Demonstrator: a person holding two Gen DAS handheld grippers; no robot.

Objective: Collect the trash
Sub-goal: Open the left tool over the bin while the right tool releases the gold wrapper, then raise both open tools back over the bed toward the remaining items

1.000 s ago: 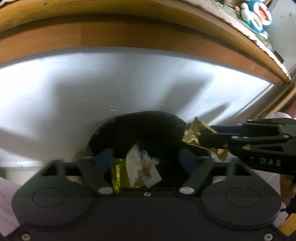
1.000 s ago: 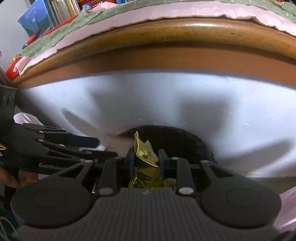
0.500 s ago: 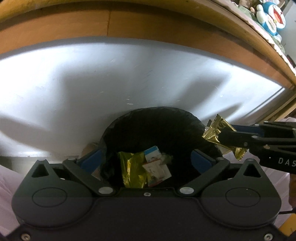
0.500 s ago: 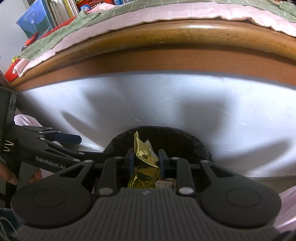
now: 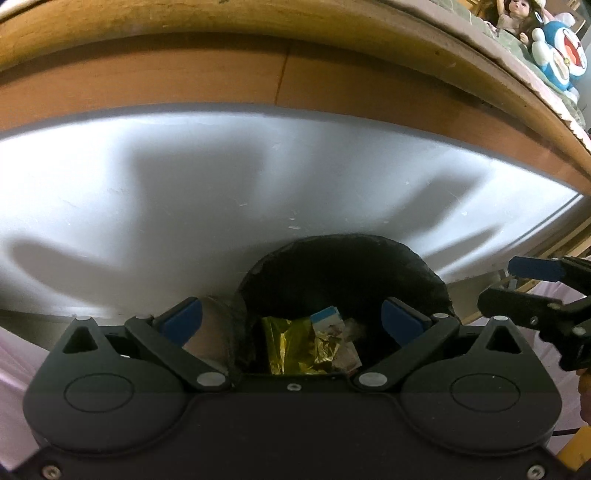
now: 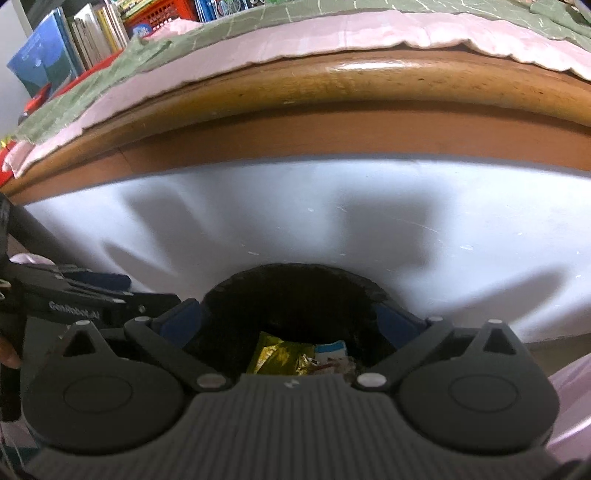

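Observation:
A bin with a black liner (image 5: 351, 243) stands against a white panel, right under both grippers. Inside lie crumpled gold wrappers (image 5: 291, 347) and a blue-and-white packet (image 5: 327, 317). My left gripper (image 5: 291, 317) hangs open over the bin mouth with nothing between its fingers. In the right wrist view the same bin (image 6: 295, 271) shows the gold wrappers (image 6: 277, 354) and the packet (image 6: 330, 350) at its bottom. The right gripper (image 6: 288, 317) is opening its jaws and they are empty. It also shows at the right edge of the left wrist view (image 5: 517, 288).
A wooden bed rail (image 5: 258, 81) runs above the white panel (image 5: 184, 192). Toys (image 5: 561, 48) sit on the bed at the far right. Green and pink bedding (image 6: 332, 33) and a row of books (image 6: 74, 55) lie beyond. The left gripper (image 6: 110, 288) reaches in from the left.
The right gripper's jaws have parted and its gold wrapper has dropped into the bin. The left gripper has shifted sideways, its jaws wider than a second ago.

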